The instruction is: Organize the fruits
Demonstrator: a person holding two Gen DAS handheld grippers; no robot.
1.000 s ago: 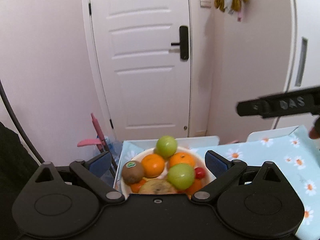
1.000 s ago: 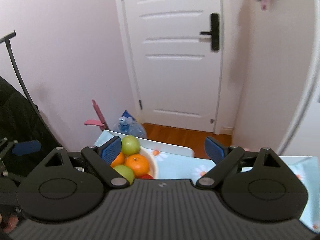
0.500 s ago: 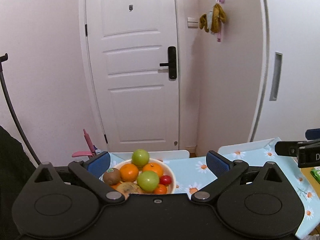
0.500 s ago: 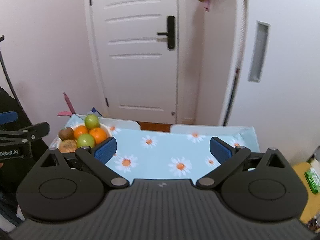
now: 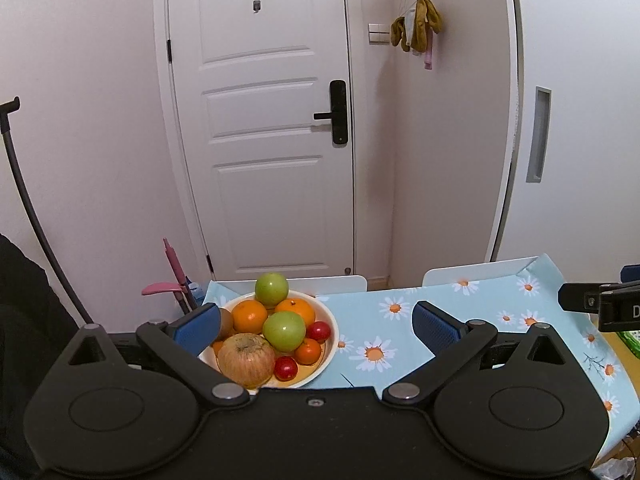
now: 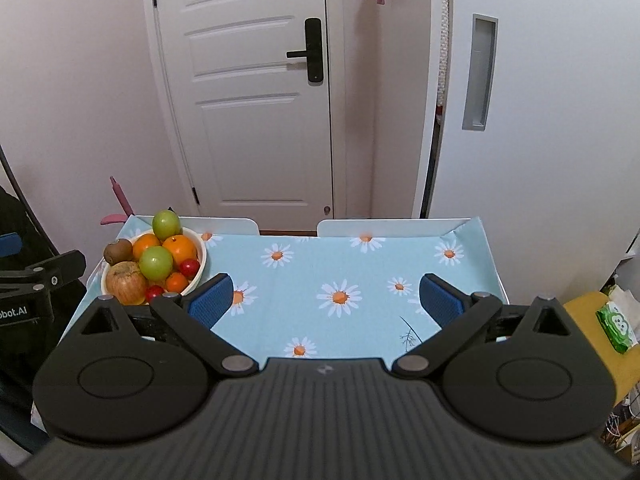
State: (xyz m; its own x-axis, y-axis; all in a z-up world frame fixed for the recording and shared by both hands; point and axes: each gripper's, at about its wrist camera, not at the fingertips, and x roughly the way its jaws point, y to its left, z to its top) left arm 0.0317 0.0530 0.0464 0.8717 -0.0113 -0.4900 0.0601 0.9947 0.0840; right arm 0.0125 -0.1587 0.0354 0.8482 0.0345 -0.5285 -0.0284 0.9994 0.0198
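The bowl [image 5: 330, 330] is piled high with fruit, and that is the tricky part. The top green apple [image 5: 271, 289] sits on the far edge of the heap, resting on the two oranges. If the tongs bump it or pull out a fruit from under it, it could roll off, past the bowl and off the counter [image 6: 360, 276], because the bowl stands close to the counter's far left corner. The little red fruits [image 5: 318, 330] on the near right side of the bowl are small and round, so they could slip out of a pinch. A kiwi [image 6: 117, 251] leans on the left rim of the bowl and could tip out too.

The left tongs [image 5: 318, 326] are wide open and hold nothing. The bowl is right in front of them, a bit to the left side, with the big striped apple [image 5: 246, 359] nearest. One blue pad hides part of the bowl's left side.

The right tongs [image 6: 326, 300] are wide open too and hold nothing. From them, the bowl is off to the left and farther away. Only bare flowery cloth lies between their pads.
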